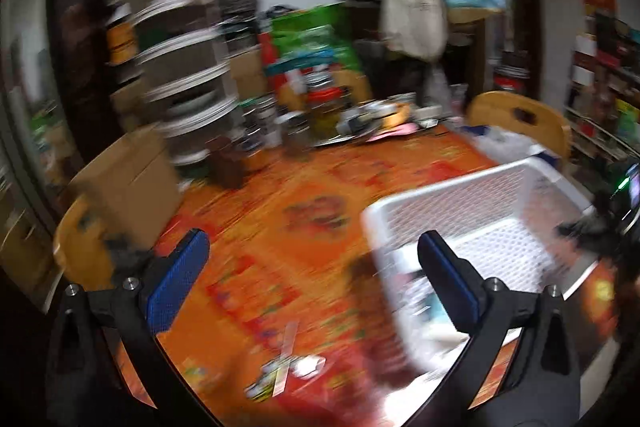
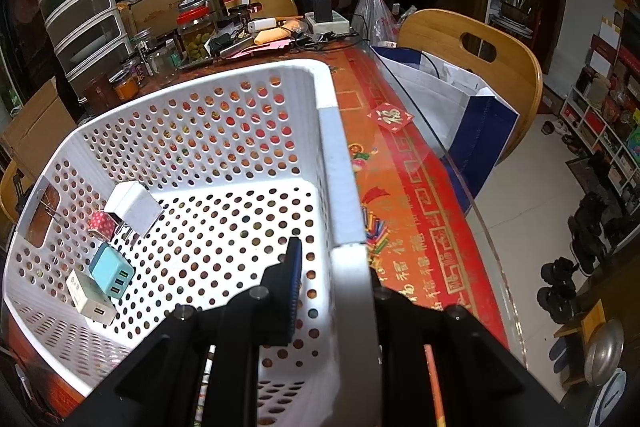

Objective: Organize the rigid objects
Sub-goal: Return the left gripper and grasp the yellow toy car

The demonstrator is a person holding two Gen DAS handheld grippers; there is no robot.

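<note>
A white perforated basket (image 2: pixel 336 155) stands on the orange-red table cover; it also shows blurred in the left wrist view (image 1: pixel 472 195). Inside it lie a white charger (image 2: pixel 134 207), a light-blue charger (image 2: pixel 112 273), another white charger (image 2: pixel 90 299), a roll of red dotted tape (image 2: pixel 101 225) and a binder clip (image 2: pixel 46 203). My right gripper (image 2: pixel 334 267) is shut on the basket's right wall, one finger inside, one outside. My left gripper (image 1: pixel 312 259) is open and empty above the table, left of the basket.
Jars (image 2: pixel 196 35), stacked clear drawers (image 2: pixel 84 15), cables and a power strip (image 2: pixel 328 21) crowd the table's far end. A cardboard box (image 1: pixel 128 183) sits at the left. Wooden chairs (image 2: pixel 480 55) stand at the right edge. A strip of paper (image 1: pixel 286 359) lies near my left gripper.
</note>
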